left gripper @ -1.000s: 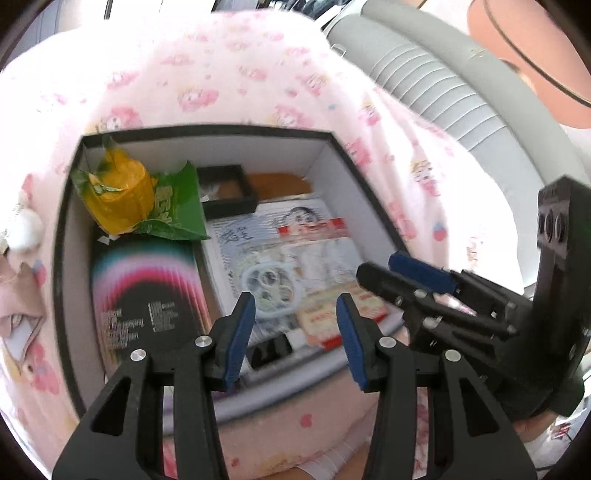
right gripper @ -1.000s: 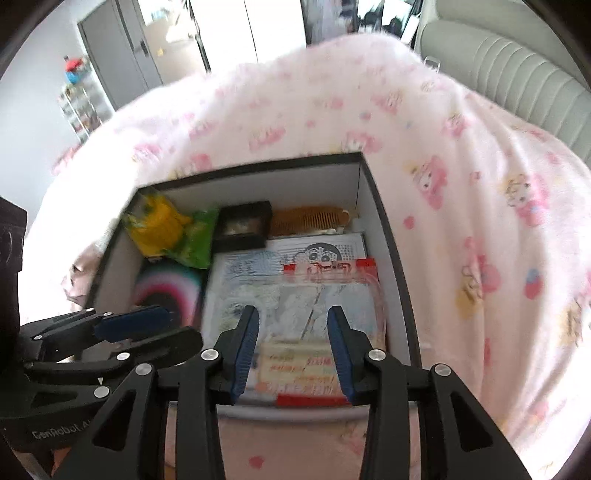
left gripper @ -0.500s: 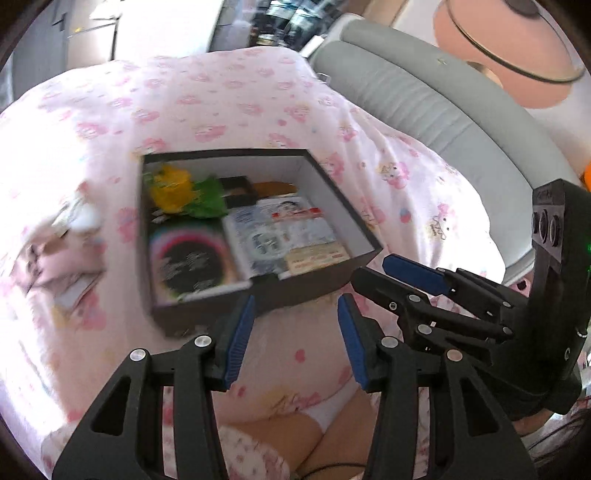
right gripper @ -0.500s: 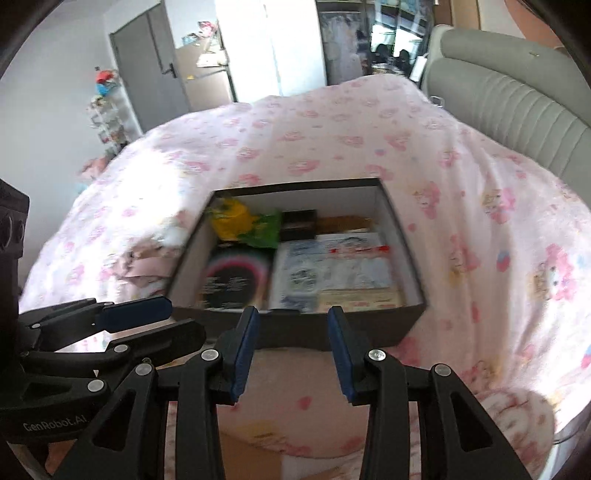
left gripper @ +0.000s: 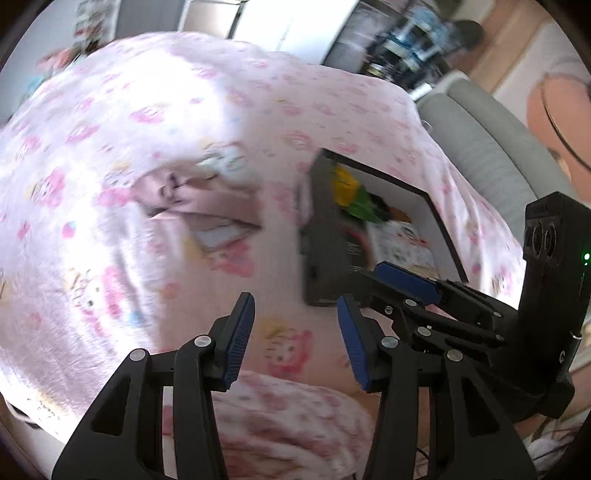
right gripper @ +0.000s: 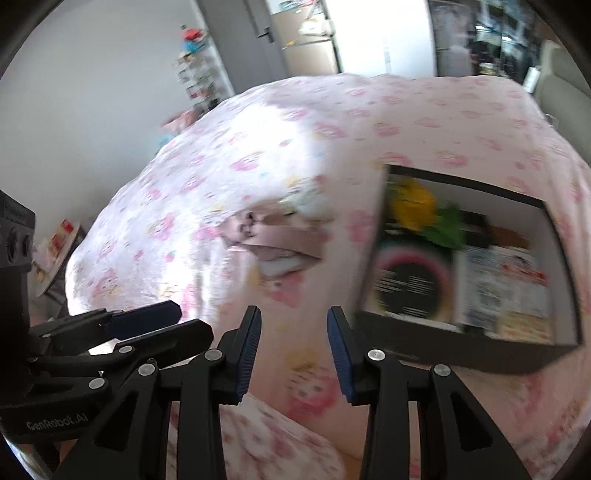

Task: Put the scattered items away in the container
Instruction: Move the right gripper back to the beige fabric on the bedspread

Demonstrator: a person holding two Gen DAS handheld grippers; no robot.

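Note:
A black box (right gripper: pixel 469 356) with white inner walls sits on a pink patterned bedspread (right gripper: pixel 258 155). It holds a yellow and green packet (right gripper: pixel 417 210), a black round-patterned booklet (right gripper: pixel 410 284) and printed cards (right gripper: pixel 502 280). The box also shows in the left wrist view (left gripper: pixel 325 254). Left of the box lies a loose heap of pinkish-beige items (right gripper: pixel 277 240), seen too in the left wrist view (left gripper: pixel 207 206). My left gripper (left gripper: pixel 295 332) is open and empty above the bedspread. My right gripper (right gripper: pixel 293 343) is open and empty, next to the left one (right gripper: pixel 147 325).
A grey padded headboard (left gripper: pixel 487 147) runs along the right of the bed. A grey door (right gripper: pixel 240 33) and shelves (right gripper: pixel 199 74) stand beyond the bed's far end. The bed's left edge drops away near a small table (right gripper: pixel 55 251).
Both grippers have pulled back and swung left, away from the box. The box has shifted to the right in both views and the loose heap has come into view.

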